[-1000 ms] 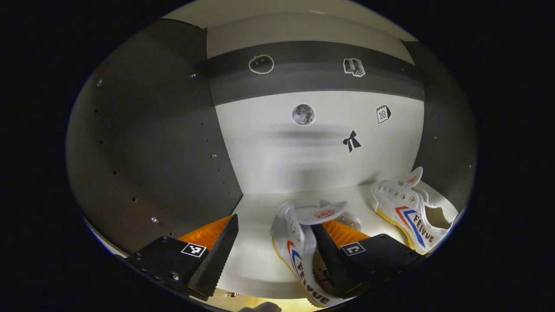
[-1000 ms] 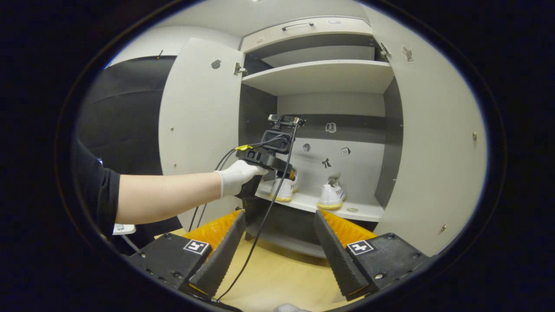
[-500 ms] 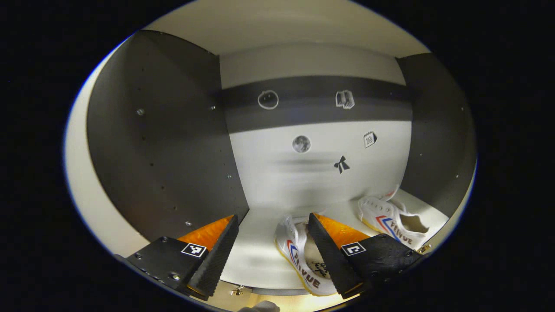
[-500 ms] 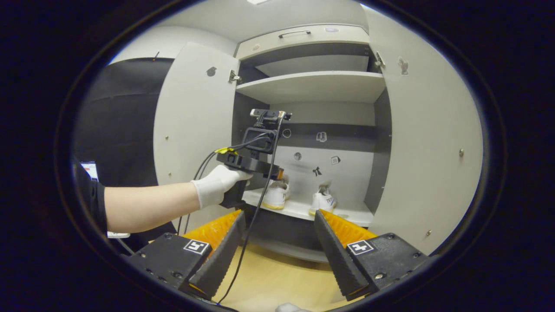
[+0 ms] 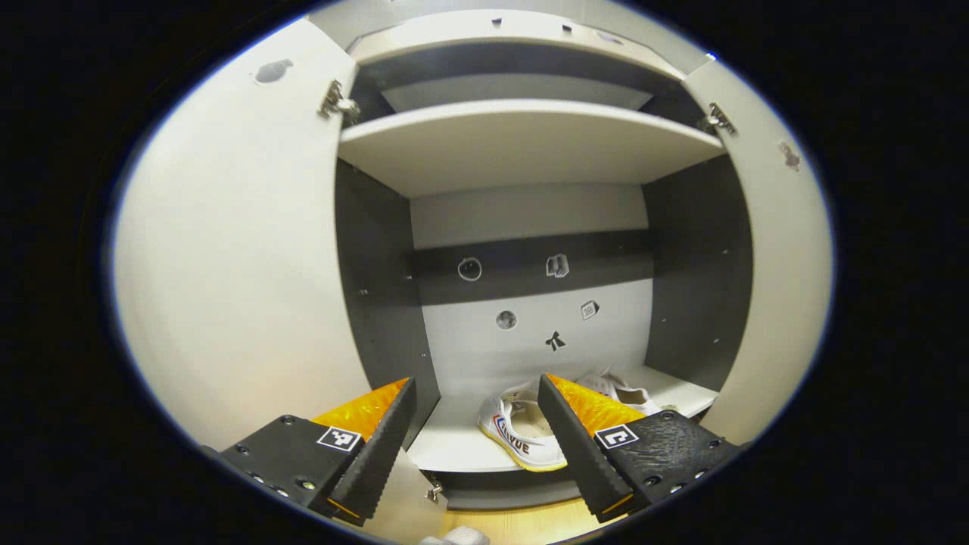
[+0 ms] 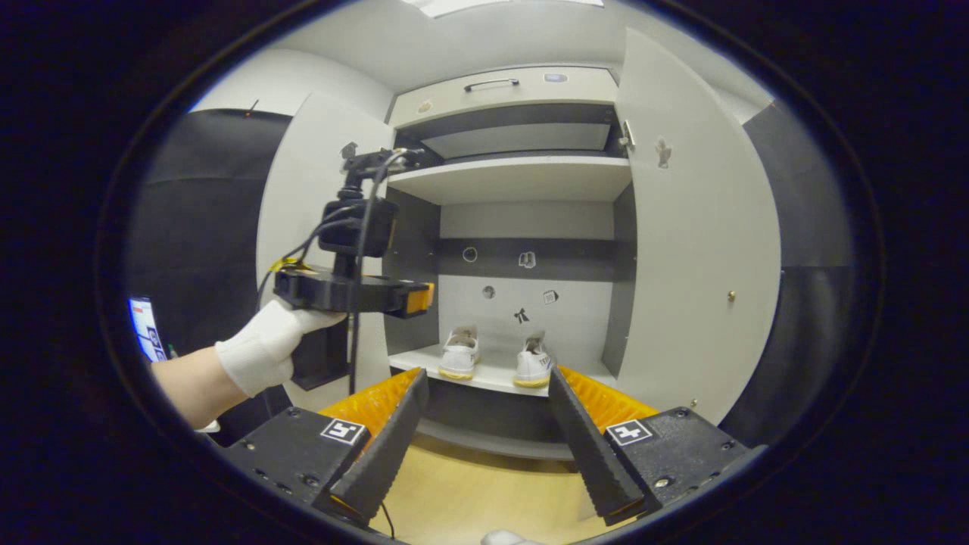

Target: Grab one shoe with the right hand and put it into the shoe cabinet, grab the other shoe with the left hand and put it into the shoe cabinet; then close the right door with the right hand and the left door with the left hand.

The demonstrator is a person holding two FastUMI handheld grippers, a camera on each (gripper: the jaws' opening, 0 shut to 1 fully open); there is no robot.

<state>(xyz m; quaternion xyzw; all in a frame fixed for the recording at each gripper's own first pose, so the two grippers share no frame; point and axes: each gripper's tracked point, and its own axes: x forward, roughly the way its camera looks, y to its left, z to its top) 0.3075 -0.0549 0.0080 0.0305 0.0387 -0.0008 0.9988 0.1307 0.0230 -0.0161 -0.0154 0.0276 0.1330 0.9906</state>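
Both shoes [image 6: 496, 356] sit on the cabinet [image 6: 522, 170] shelf, my left tongs [image 5: 475, 443] and right tongs [image 6: 488, 439] gape empty, and a hasty right door [image 6: 696, 250] swing could clip a heel.

My left gripper [image 5: 475, 443]: black body, orange finger backs, black-and-white square marker on each side. My right gripper [image 6: 484, 439]: same black, orange, same markers. My glove [image 6: 265, 352] white. Shoes [image 6: 496, 359] white, yellow sole edge; nearer shoe [image 5: 522, 435] shows red and blue stripes. Cabinet doors [image 6: 700, 250] pale grey-white; side walls [image 5: 386, 303] dark grey. Back panel [image 5: 530, 344] light with dark band, small black-and-white stickers [image 5: 555, 341]. Floor [image 6: 484, 492] light wood tone.
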